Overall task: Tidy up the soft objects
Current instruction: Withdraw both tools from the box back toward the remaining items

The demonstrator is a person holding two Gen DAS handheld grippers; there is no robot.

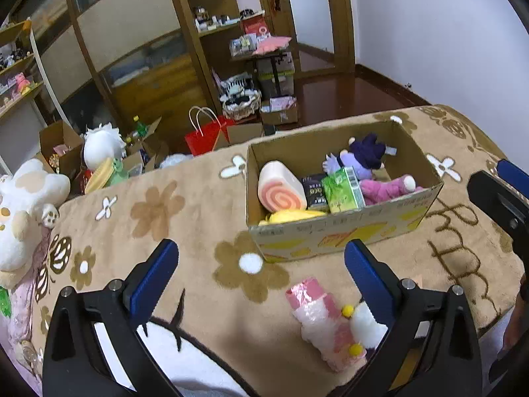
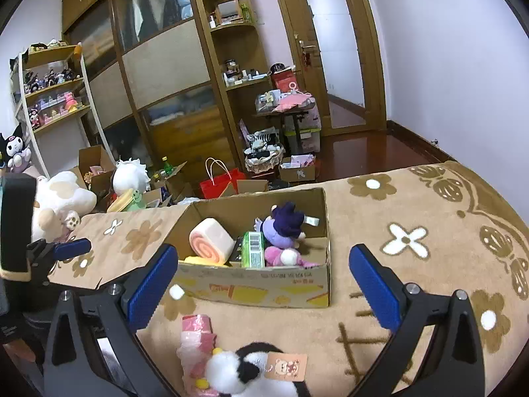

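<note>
A cardboard box (image 1: 344,235) (image 2: 264,284) stands on the flowered brown blanket (image 1: 185,211). It holds a pink swirl-roll plush (image 1: 281,188) (image 2: 211,241), a purple doll (image 1: 367,158) (image 2: 284,228), a pink plush (image 1: 386,188), a green packet (image 1: 344,188) (image 2: 253,248) and a yellow plush (image 1: 291,215). A pink wrapped toy with white fluff (image 1: 324,317) (image 2: 198,347) lies in front of the box. A black-and-white plush with a tag (image 2: 261,374) lies beside it. My left gripper (image 1: 261,264) is open above the blanket, near the pink toy. My right gripper (image 2: 264,281) is open and empty above both toys.
A big white-and-tan plush (image 1: 23,205) (image 2: 59,201) sits at the blanket's left edge. Beyond it the floor holds open boxes, a white plush (image 1: 99,145) and a red bag (image 1: 206,135). Wardrobe and shelves stand behind. The other gripper shows at the right edge (image 1: 502,195).
</note>
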